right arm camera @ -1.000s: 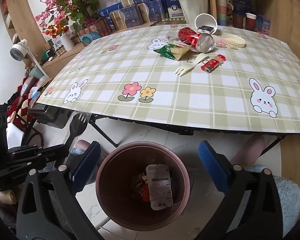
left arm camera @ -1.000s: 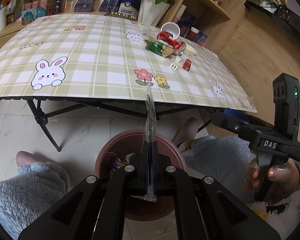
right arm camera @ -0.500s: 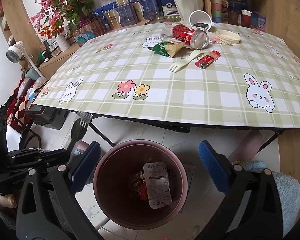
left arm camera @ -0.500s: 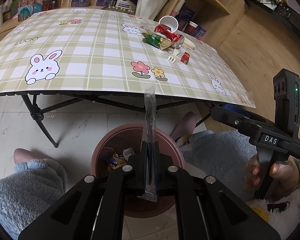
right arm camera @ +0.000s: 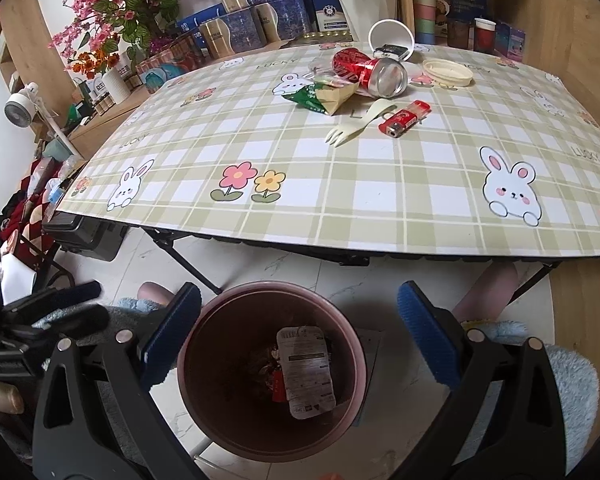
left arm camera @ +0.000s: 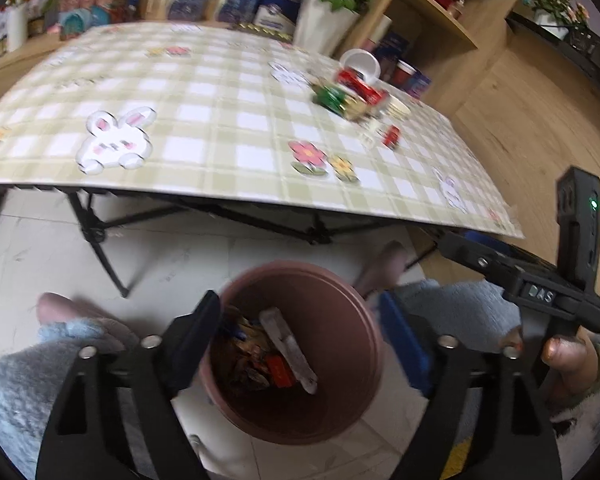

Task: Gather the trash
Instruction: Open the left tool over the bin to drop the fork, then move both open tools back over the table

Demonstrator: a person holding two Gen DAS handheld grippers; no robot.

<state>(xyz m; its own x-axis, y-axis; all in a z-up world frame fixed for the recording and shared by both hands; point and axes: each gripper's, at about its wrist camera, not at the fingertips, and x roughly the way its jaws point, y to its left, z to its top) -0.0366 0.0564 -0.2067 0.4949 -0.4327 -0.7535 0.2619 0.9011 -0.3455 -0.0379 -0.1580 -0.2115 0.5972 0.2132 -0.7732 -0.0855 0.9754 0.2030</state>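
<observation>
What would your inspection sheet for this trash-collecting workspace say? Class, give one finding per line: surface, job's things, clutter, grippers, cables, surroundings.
Surface: folding table with a checked bunny-print cloth, over pale tile floor.
Job's things: pink bin on the floor holding wrappers; crushed red can, green snack bag, plastic fork, red lighter, lid and tipped white cup on the table.
Clutter: boxes and flower pots along the far edge.
Grippers: left gripper open and empty above the bin; right gripper open and empty.
Cables: nothing seen.
Surroundings: wooden shelving, small fan.
</observation>
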